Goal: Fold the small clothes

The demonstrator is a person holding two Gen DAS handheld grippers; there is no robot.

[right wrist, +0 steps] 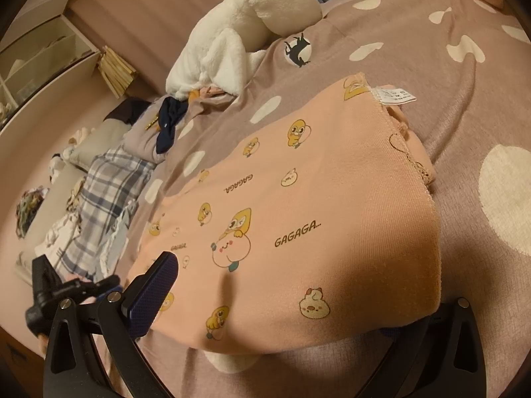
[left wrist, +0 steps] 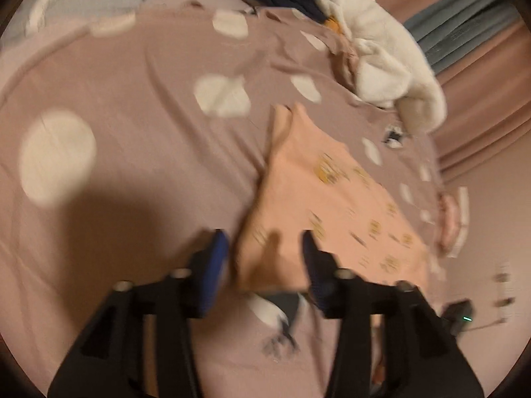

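Left tongs (left wrist: 265, 258) angled down, released over peach garment (left wrist: 332, 205) edge; right tongs (right wrist: 298, 301) state unclear, garment across them; spotted bedspread (left wrist: 132, 99), white plush (right wrist: 252, 10) at 12.

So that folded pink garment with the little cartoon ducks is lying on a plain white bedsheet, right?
Not quite. The pink garment lies on a mauve bedspread with white spots and hearts, not a plain white sheet. The right wrist view shows it clearly.
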